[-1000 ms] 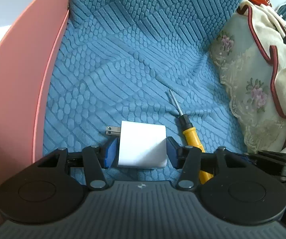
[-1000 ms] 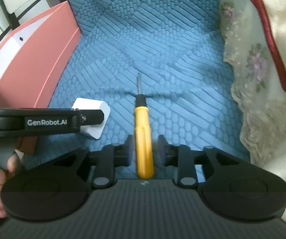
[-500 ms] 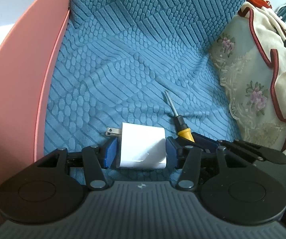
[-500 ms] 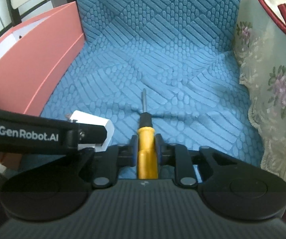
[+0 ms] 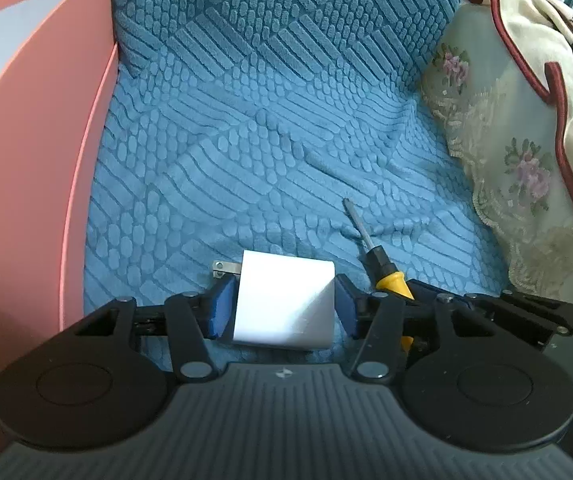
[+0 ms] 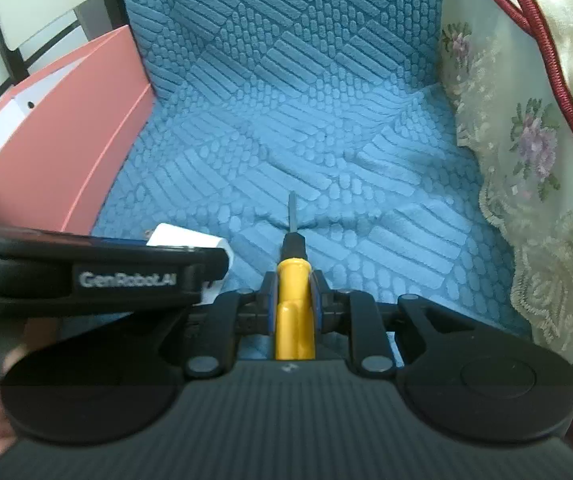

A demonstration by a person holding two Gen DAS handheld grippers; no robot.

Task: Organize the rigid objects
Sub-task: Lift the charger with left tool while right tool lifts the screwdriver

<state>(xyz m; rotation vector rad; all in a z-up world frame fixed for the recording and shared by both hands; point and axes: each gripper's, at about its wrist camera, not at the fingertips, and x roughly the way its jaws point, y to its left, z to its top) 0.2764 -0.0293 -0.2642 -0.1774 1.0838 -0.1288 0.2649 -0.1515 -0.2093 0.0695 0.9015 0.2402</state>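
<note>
My left gripper point(image 5: 284, 308) is shut on a white plug charger point(image 5: 284, 306); its metal prongs point left, just above the blue textured sofa seat point(image 5: 246, 168). My right gripper point(image 6: 293, 294) is shut on the yellow handle of a screwdriver point(image 6: 293, 280), whose black collar and metal shaft point forward over the seat. The screwdriver point(image 5: 382, 264) also shows in the left wrist view, right of the charger. In the right wrist view the charger point(image 6: 190, 240) sits partly hidden behind the left gripper's body.
A pink open box point(image 5: 34, 160) stands against the sofa at the left, also in the right wrist view point(image 6: 62, 156). A lace-trimmed floral cushion point(image 5: 526, 168) with a cream blanket lies at the right. The sofa back point(image 6: 286, 20) rises ahead.
My right gripper closed on the screwdriver handle and both grippers have lifted back a little; the view has tilted up, showing more of the sofa back. The left stayed shut on the charger.
</note>
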